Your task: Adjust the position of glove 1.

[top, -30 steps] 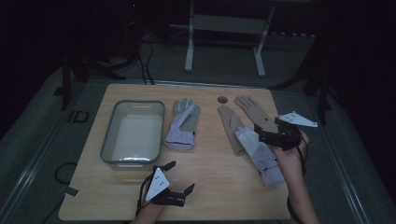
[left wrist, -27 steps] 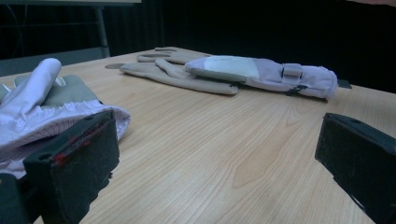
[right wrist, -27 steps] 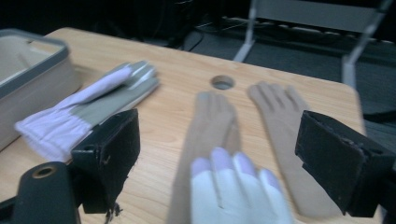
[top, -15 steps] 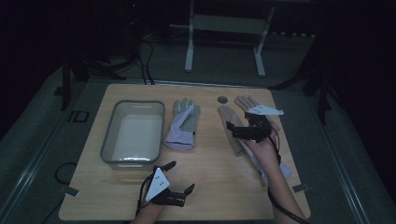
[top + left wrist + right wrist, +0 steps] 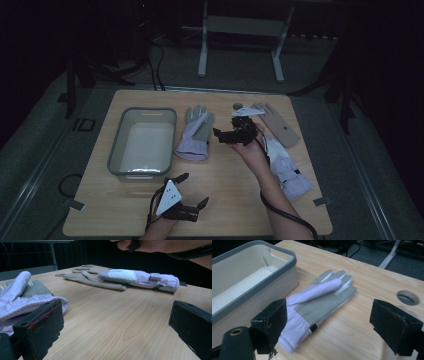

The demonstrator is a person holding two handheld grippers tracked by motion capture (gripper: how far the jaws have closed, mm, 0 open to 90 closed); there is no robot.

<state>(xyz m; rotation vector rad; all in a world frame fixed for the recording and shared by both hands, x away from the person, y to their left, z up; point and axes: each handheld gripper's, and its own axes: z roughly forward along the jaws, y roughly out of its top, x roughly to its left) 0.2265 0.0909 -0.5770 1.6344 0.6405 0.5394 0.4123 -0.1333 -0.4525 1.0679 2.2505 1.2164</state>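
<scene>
Your right gripper point(image 5: 226, 134) hovers with jaws wide apart, and the lilac-and-grey fabric glove point(image 5: 317, 300) lies flat between them at 12 o'clock, just beside the grey-rimmed cream plastic tub point(image 5: 249, 277) at 10 o'clock. Your left gripper point(image 5: 192, 192) rests near the wooden table's point(image 5: 225, 200) 6 o'clock edge, jaws likewise spread and empty.

Three gloves point(image 5: 196, 134) point(image 5: 277, 123) point(image 5: 288, 170), one bin point(image 5: 143, 142), two grippers point(image 5: 187, 201) point(image 5: 218, 134).

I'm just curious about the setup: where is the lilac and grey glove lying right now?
In the high view the lilac and grey glove lies flat on the wooden table, just right of the grey-rimmed bin, with the open right gripper close beside it.
</scene>
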